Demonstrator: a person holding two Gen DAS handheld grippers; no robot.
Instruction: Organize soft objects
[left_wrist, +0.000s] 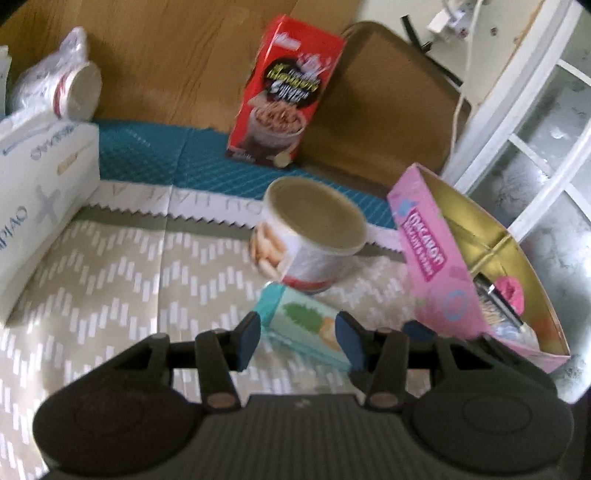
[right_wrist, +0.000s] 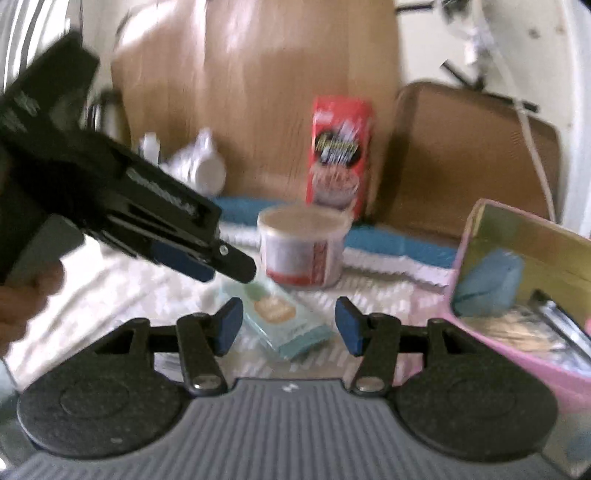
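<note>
A flat light-teal packet (left_wrist: 303, 325) with a pineapple picture lies on the patterned mat, just in front of my open left gripper (left_wrist: 301, 341); it also shows in the right wrist view (right_wrist: 280, 317) between my open right gripper's (right_wrist: 290, 326) fingers. The left gripper (right_wrist: 221, 264) reaches in from the left in the right wrist view, its tip just above the packet's far end. A pink open box (left_wrist: 436, 258) with a gold inside stands at the right; in the right wrist view the pink box (right_wrist: 513, 332) holds a blue soft thing (right_wrist: 491, 284).
A round tin (left_wrist: 314, 236) with a beige lid stands behind the packet. A red cereal box (left_wrist: 284, 92) leans on a brown tray (left_wrist: 380, 110) at the back. A white box (left_wrist: 37, 199) is at the left, a bagged cup (left_wrist: 74, 88) behind it.
</note>
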